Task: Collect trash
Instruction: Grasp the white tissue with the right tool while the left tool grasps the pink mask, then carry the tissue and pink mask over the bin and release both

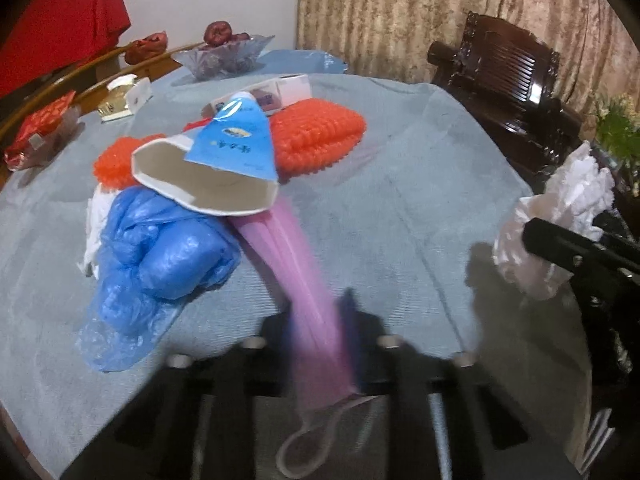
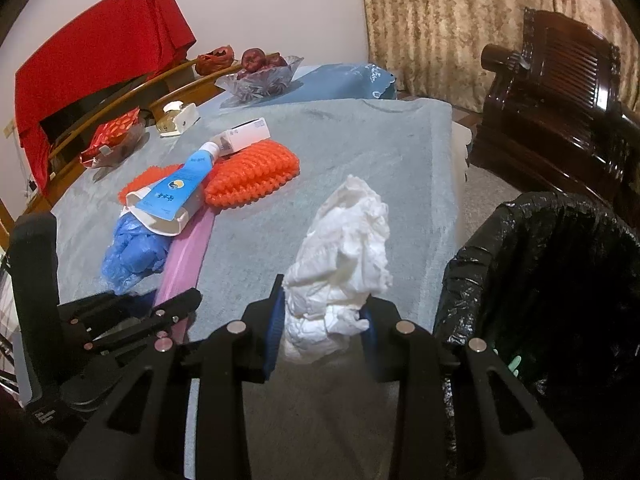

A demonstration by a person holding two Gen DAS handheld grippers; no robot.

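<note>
Setting: table under a pale blue-grey cloth [image 2: 360, 148], patterned curtain [image 2: 440, 20] and dark carved wooden chair [image 2: 560, 100] behind.
Left gripper [image 1: 344, 320]: pressed together on the near end of a pink face mask [image 1: 304, 280]; blurred in its own view, so the fingertips are hard to make out.
Pink face mask: stretched from the closed jaws up towards the pile of litter, far end tucked under a cut-open white and blue tube [image 1: 224, 160]; ear loop [image 1: 312, 440] dangling below the fingers.
Right gripper [image 2: 324, 320]: pinching a crumpled white tissue [image 2: 344, 248] between blue pads [image 2: 274, 332], held above the cloth.
Crumpled white tissue: upright in the grip, bulging above the fingers, just left of the bin.
Bin: black plastic liner [image 2: 540, 280] at the right edge of the table, mouth open.
Litter pile: crumpled blue plastic glove [image 1: 160, 256] beside the mask, touching the tube; orange knobbly mesh [image 1: 320, 136] behind it, a small white box [image 1: 276, 90] resting at its far edge.
Far end of table: glass bowl [image 2: 264, 80] with dark red fruit, red wrapped packet [image 2: 116, 136], small white and gold pack [image 2: 176, 118].
Back left: red cloth [image 2: 100, 40] draped over furniture.
</note>
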